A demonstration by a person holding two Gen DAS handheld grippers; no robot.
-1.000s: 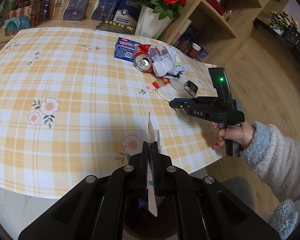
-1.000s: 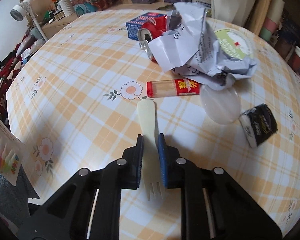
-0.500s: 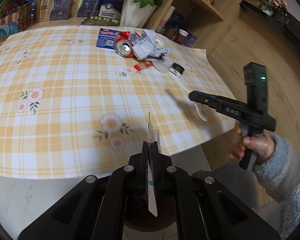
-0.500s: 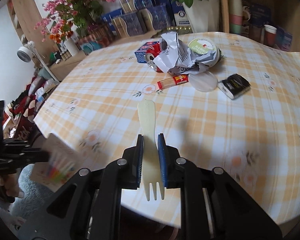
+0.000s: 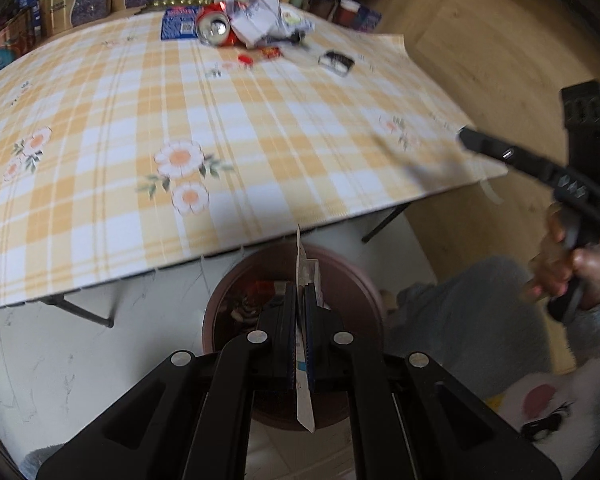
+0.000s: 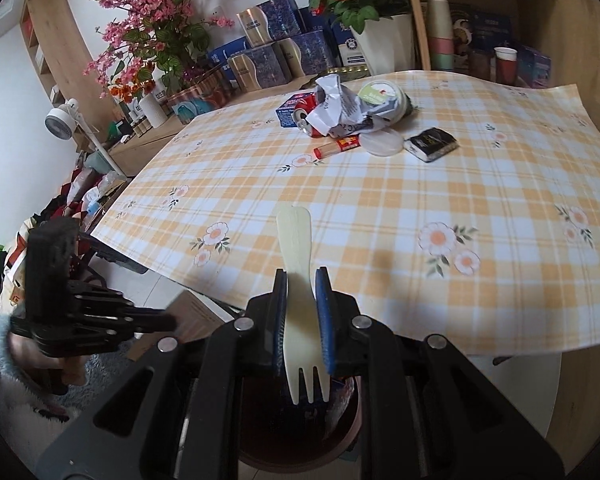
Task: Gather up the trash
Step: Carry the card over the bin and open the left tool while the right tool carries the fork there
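Both grippers hover over a brown bin (image 5: 352, 280) just off the table (image 5: 260, 184) edge. The left gripper (image 5: 299, 300) pinches a thin card (image 5: 306, 380); the right gripper (image 6: 301, 284) clamps a pale fork (image 6: 296, 248). Best to centre each over the bin's mouth, then let go; table edge sits close ahead, floor open behind

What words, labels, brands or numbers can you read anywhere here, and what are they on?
Nothing reads clearly.
Blue cardboard box: white print, too small.
Crushed red drink can: lettering blurred.
Crumpled white paper: black print, illegible.
Round green-lidded tub: label too small.
Red toothpick tube: yellow marks, unreadable.
Black packet: unreadable.
Navy-and-gold gift boxes: too small.
Cream plastic fork: no text.
Thin white card, edge-on: unreadable.
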